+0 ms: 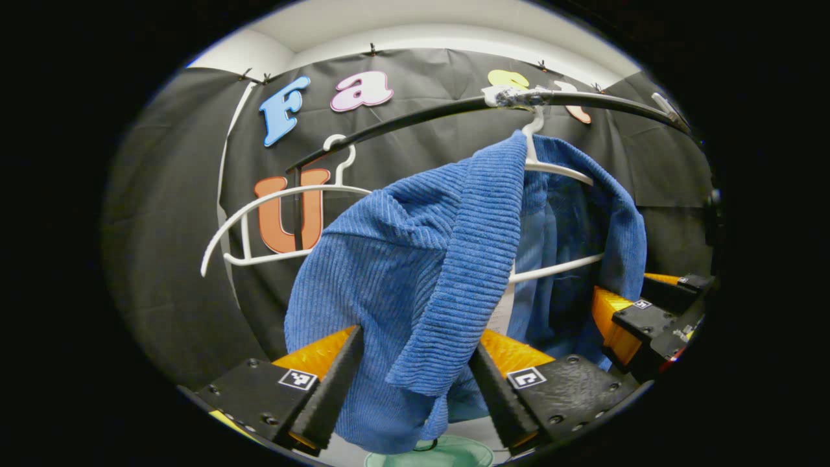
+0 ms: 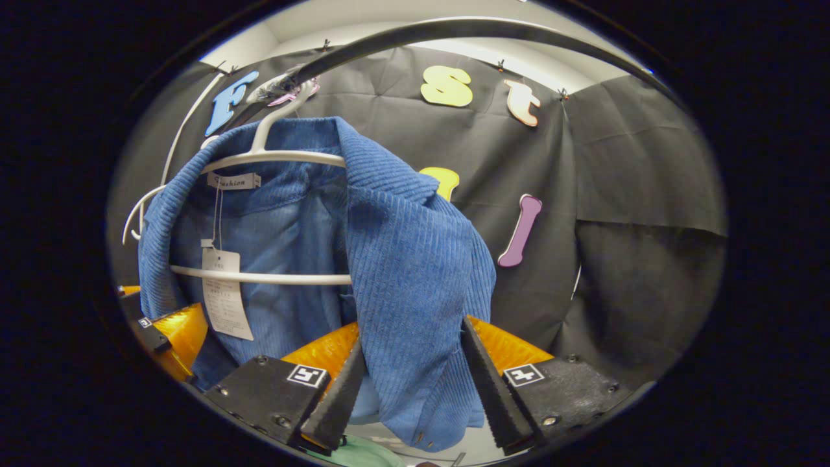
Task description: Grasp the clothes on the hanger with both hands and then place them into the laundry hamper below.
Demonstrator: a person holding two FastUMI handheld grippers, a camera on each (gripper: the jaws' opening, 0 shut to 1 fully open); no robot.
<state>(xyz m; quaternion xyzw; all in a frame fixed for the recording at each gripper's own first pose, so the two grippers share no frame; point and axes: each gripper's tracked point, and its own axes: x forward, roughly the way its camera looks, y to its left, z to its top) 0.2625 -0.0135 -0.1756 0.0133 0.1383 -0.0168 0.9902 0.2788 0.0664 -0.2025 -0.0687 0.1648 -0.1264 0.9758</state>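
A blue ribbed garment (image 1: 415, 259) hangs on a white hanger (image 1: 557, 170) from a black rail (image 1: 402, 120). My left gripper (image 1: 415, 389) is open, its fingers standing either side of the garment's hanging left front. In the right gripper view the same garment (image 2: 402, 259) drapes over its hanger (image 2: 272, 154), and my right gripper (image 2: 415, 389) is open around the other front panel. The right gripper (image 1: 642, 324) also appears at the far right of the left gripper view. A mint-green hamper rim (image 1: 434, 456) peeks out below the cloth.
An empty white hanger (image 1: 272, 194) hangs on the rail to the left of the garment. A paper tag (image 2: 224, 298) dangles inside the garment's collar. The black booth wall stands close behind the rail.
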